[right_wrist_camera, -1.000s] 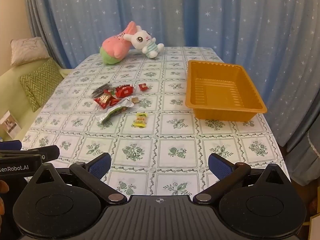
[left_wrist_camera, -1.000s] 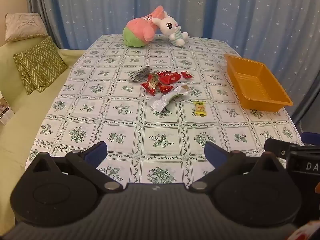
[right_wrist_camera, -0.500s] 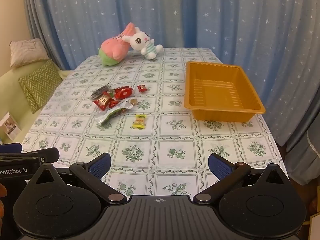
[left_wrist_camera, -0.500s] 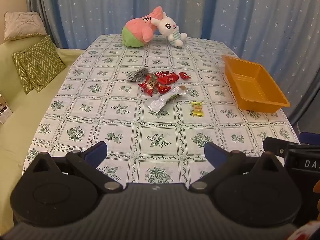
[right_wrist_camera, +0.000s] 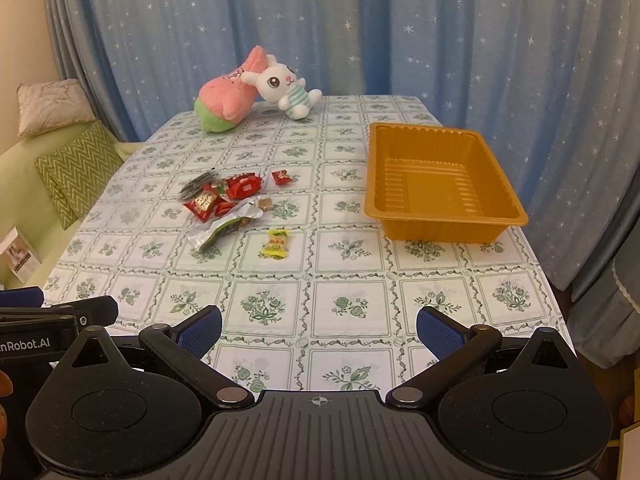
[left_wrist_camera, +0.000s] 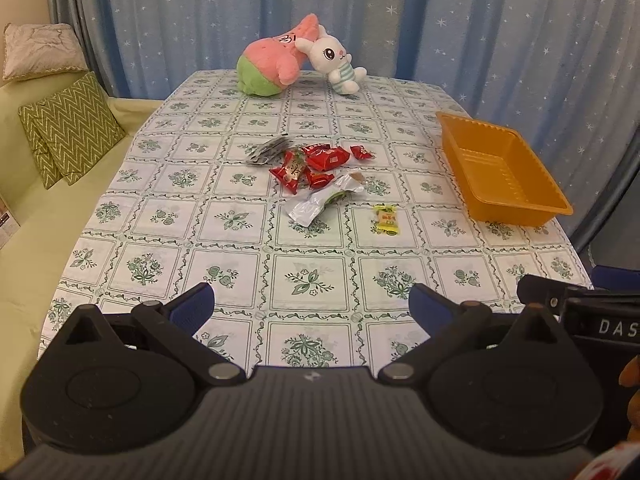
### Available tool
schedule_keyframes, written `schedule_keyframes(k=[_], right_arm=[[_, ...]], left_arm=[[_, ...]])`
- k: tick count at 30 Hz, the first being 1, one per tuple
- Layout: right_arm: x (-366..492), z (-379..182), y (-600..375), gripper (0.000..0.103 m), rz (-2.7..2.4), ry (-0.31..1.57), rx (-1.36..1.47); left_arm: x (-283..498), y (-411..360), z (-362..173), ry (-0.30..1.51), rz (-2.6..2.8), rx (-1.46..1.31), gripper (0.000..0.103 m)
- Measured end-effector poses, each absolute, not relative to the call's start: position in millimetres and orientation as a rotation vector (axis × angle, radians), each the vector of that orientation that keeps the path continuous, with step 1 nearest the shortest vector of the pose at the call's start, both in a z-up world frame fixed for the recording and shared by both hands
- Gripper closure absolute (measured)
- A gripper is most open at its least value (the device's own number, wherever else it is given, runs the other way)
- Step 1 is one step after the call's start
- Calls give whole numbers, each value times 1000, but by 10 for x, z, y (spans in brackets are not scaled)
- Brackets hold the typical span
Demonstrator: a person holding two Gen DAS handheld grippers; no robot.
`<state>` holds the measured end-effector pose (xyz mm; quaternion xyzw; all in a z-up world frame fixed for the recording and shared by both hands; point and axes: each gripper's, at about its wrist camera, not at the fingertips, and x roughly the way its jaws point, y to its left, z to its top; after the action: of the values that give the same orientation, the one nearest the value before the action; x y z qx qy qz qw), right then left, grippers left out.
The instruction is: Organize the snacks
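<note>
Warm, even indoor light falls ahead of my grippers, leaving only soft shadows. Everything looks sharp, but the fisheye bends the edges and darkens the corners.

- I see a pink plush point(right_wrist_camera: 226, 98) leaning against a white bunny plush point(right_wrist_camera: 286, 86) at the table's far end.
- Green zigzag cushions point(left_wrist_camera: 70, 130) sit left, starry blue curtains point(right_wrist_camera: 360, 28) behind.

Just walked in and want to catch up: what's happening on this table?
A person holds a claw in each hand at the near edge of the table, and nothing has been picked up yet. The left claw and right claw are both open and empty. A pile of wrapped snacks lies mid-table, with a yellow candy lying apart from it. The orange tray to their right is empty. Two plush toys sit at the far end.
</note>
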<state>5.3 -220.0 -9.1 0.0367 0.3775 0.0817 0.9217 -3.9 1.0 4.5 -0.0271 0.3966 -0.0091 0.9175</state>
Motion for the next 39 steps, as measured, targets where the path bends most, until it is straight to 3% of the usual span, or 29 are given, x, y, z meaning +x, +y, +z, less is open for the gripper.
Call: schedule_keyframes(k=[39], right_arm=[[49,-138,-2213,0,165,779,77]], left_arm=[[-53,-17,23,816,-32,-67,0]])
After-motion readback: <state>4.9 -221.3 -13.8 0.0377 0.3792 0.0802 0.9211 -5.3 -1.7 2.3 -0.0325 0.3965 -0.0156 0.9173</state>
